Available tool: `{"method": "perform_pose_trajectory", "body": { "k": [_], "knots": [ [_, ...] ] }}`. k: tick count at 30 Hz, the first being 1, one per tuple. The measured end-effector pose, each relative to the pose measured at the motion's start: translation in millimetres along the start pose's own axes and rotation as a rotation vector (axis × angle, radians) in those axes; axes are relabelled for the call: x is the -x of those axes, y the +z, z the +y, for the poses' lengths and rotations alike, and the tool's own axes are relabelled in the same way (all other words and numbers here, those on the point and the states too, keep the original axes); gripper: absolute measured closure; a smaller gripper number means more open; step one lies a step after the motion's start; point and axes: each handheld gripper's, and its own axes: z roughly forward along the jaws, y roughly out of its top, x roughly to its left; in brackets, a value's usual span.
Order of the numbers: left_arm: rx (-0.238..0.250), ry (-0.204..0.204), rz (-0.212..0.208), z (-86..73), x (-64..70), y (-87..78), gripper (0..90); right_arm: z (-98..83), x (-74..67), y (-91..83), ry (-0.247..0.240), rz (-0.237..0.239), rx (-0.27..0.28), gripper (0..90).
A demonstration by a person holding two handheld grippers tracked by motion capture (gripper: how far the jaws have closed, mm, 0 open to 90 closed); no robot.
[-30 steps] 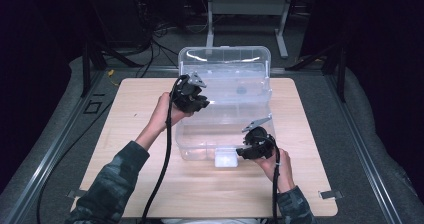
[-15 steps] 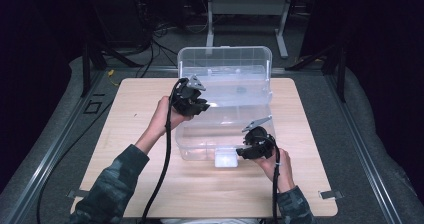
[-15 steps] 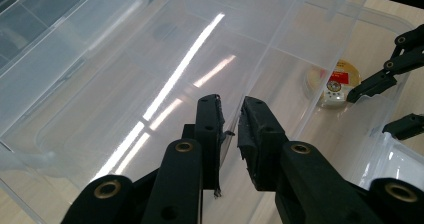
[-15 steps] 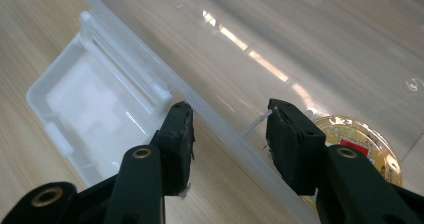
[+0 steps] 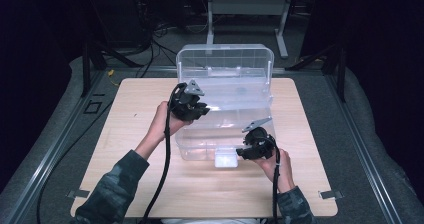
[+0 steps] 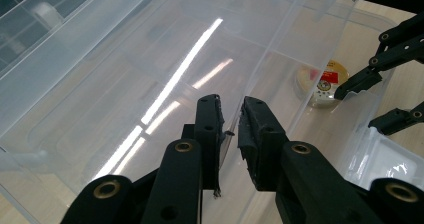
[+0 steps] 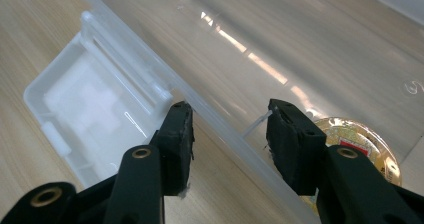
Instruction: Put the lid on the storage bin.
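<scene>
A clear plastic storage box [image 5: 205, 149] stands mid-table with its clear lid [image 5: 225, 59] raised. My left gripper [image 5: 199, 110] is at the box's left side, shut on the lid's thin edge [image 6: 231, 134]; the lid panel [image 6: 125, 79] spreads to the left of the jaws. At the box's front right, my right gripper [image 5: 246, 151] has one pad outside and one inside the front rim [image 7: 220, 129], closed on it. A round yellow tin with a red label [image 6: 322, 81] [image 7: 360, 144] lies inside the box. A white latch flap [image 5: 226, 159] [image 7: 95, 104] hangs at the front.
The box sits on a light wooden tabletop [image 5: 130, 134] with bare wood to its left, right and front. Grey padded floor and cables surround the table. The right gripper's jaws [image 6: 380, 79] show at the right edge of the left gripper view.
The left gripper has come slightly down and toward the near side with the lid's edge in it. The right gripper has stayed where it was.
</scene>
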Motion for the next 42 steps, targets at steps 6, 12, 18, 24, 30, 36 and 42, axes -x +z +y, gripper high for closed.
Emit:
{"method": "perform_pose_trajectory", "body": {
  "k": [6,12,18,24,30,36,42],
  "knots": [
    [-0.006,0.000,-0.008,-3.1,4.6,-1.1,77.6,0.2,-0.4,-0.2,0.001,-0.005,-0.004,53.4],
    [0.011,-0.001,-0.001,-8.1,9.8,-1.6,77.3,-0.2,-1.2,-0.3,-0.002,-0.004,0.004,52.9],
    [0.019,0.000,-0.011,-12.6,12.6,-1.3,77.4,-0.5,-2.3,-2.3,0.001,-0.017,0.008,53.1],
    [0.019,0.019,0.015,-15.3,18.0,-1.7,76.5,-1.3,-2.2,-3.7,0.017,-0.018,0.011,51.5],
    [0.044,0.005,0.009,-19.7,19.8,-1.2,76.2,-5.1,-1.8,-7.4,0.037,-0.032,0.033,46.9],
    [0.042,0.007,0.011,-23.5,23.7,-1.5,75.9,-6.4,-1.1,-7.0,0.041,-0.023,0.045,47.7],
    [0.072,0.003,0.024,-29.5,28.3,-0.8,75.3,-7.4,-1.3,-5.9,0.042,-0.025,0.051,47.9]
  ]
}}
